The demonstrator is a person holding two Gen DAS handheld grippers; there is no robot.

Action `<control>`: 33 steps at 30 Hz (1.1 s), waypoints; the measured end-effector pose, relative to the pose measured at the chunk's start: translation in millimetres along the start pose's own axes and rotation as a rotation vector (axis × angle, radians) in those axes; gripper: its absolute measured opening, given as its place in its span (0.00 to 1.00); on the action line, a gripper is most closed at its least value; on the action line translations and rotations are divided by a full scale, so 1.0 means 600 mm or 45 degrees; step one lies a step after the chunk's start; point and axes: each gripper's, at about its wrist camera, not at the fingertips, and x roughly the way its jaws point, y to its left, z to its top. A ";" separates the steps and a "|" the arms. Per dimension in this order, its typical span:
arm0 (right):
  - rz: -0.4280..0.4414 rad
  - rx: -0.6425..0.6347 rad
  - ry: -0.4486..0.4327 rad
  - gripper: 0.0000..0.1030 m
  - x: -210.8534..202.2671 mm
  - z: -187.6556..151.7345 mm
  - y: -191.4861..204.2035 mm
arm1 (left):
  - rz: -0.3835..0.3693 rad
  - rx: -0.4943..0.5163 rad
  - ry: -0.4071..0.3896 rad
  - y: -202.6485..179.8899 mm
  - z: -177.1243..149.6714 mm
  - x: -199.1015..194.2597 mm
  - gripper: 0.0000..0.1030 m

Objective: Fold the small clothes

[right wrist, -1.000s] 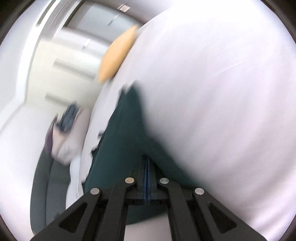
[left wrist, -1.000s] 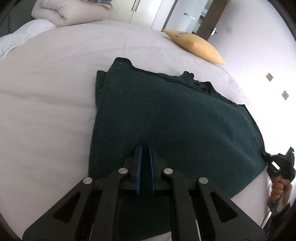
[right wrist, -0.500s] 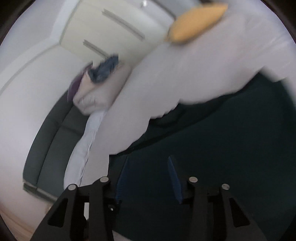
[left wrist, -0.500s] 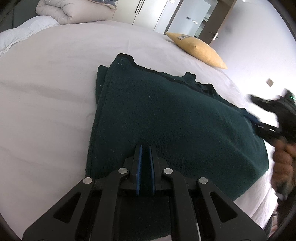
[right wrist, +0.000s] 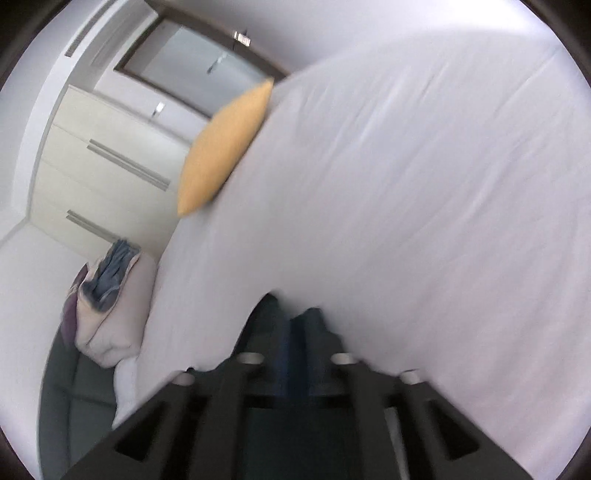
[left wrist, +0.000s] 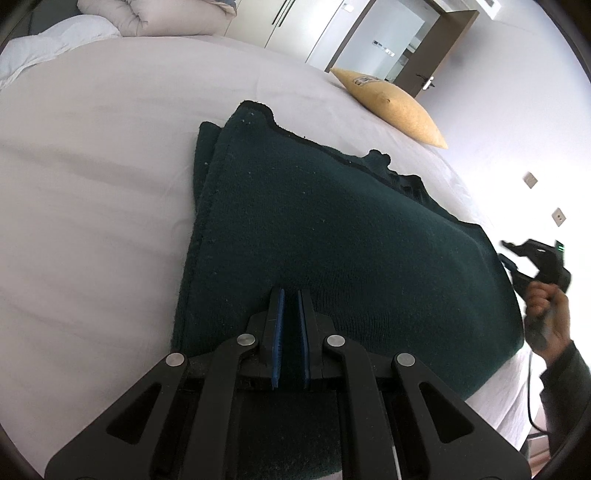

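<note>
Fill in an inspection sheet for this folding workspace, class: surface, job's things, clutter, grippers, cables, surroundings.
Surface: bed sheet, pale, lightly creased.
Job's things: dark green garment, folded over, lying flat on the sheet.
Clutter: yellow cushion at the far edge; piled bedding beyond the bed.
Grippers: left gripper shut on the garment's near edge; right gripper off the garment's right side, jaws closing, its own view blurred.
Cables: dark cable hanging below the right hand.
Surroundings: wardrobe doors, doorway.

Home bedroom: white-sheeted bed (left wrist: 110, 155), yellow pillow (left wrist: 391, 107), folded duvet (left wrist: 147, 14), cream wardrobe doors (right wrist: 92, 162).
</note>
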 end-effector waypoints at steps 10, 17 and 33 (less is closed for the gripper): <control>0.399 -0.314 0.613 0.40 -0.029 -0.315 0.129 | 0.050 0.037 -0.001 -0.016 0.001 0.000 0.07; 0.262 -0.146 0.461 0.04 -0.077 -0.287 0.014 | 0.070 0.055 -0.008 -0.024 0.000 0.003 0.07; 0.238 -0.434 0.417 0.37 -0.146 -0.331 0.111 | 0.077 0.064 -0.016 -0.026 -0.003 0.005 0.07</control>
